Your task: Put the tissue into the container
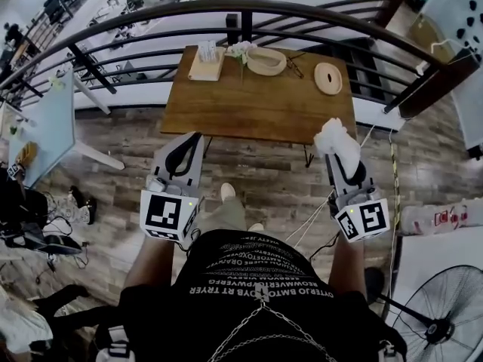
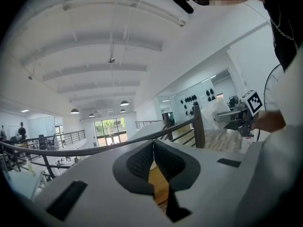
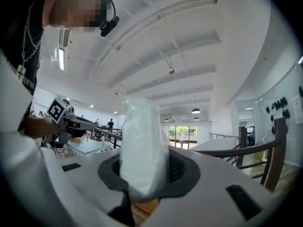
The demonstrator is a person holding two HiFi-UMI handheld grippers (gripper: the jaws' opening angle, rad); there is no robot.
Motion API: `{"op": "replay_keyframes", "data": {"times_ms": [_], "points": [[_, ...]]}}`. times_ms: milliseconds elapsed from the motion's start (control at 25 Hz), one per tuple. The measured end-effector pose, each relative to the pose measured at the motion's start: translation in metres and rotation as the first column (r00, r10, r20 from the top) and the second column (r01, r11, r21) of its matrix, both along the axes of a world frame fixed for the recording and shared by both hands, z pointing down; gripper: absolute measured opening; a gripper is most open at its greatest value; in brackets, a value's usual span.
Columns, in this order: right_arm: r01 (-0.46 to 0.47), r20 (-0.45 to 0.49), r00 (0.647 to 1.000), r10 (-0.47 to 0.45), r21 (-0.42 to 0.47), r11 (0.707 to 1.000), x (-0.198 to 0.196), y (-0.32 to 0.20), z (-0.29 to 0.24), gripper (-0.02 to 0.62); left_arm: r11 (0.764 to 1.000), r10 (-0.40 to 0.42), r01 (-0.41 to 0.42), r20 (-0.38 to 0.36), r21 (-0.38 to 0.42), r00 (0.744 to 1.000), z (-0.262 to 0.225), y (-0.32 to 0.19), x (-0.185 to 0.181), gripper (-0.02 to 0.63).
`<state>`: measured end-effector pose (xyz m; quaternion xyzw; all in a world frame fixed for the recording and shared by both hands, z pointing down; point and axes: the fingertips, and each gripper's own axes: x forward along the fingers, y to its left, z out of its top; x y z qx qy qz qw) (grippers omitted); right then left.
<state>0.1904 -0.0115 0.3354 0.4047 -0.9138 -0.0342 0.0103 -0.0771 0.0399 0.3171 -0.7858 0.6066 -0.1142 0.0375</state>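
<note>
The tissue, a crumpled white wad, is pinched upright in the right gripper, sticking up past its jaws and hanging at the table's near right corner, well apart from the container. That round container sits at the table's far edge, close under the railing, with a box to its left, a flat disc to its right, and bare wood between it and the near edge. The left gripper is pressed together on nothing, over the floor just short of the near edge.
</note>
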Motion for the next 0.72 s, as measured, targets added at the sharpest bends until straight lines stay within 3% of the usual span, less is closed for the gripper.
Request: {"op": "replay_keyframes", "data": {"times_ms": [400, 720], "points": [[-0.009, -0.036, 0.999, 0.008, -0.024, 1.0, -0.012, -0.037, 0.013, 0.118, 0.999, 0.029, -0.03, -0.021, -0.016, 0.999, 0.018, -0.044, -0.01, 0.029], [-0.029, -0.048, 0.998, 0.027, -0.033, 0.999, -0.025, -0.093, 0.008, 0.118, 0.998, 0.056, -0.057, -0.033, -0.027, 0.998, 0.019, -0.107, -0.023, 0.028]]}}
